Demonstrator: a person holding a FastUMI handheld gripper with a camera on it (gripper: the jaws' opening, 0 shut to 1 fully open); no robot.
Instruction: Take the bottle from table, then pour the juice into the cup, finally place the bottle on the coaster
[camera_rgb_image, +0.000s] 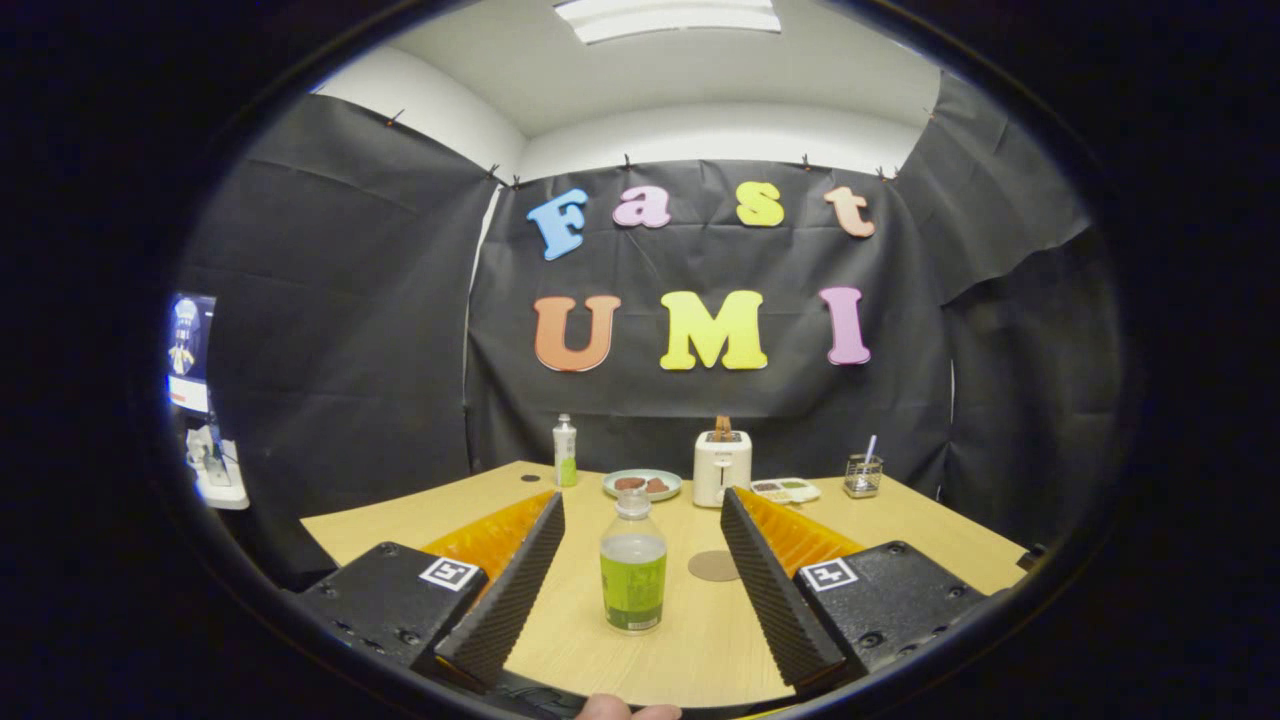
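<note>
Bottle (633, 560) stands upright between the spread-open gripper (640, 510) fingers, untouched; closing squarely on its labelled middle should keep it from tipping.

no readable text; bottle (633, 575) label illegible, gripper (640, 515) fingers apart

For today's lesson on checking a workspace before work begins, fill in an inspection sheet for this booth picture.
Surface: light wooden table.
Job's things: clear green-labelled plastic bottle upright between the fingers; round brown coaster beside it; cup nothing seen.
Clutter: second bottle, plate, white toaster, food tray, wire holder.
Grippers: gripper open, touching nothing.
Cables: nothing seen.
Surroundings: black cloth walls, ceiling light.
</note>
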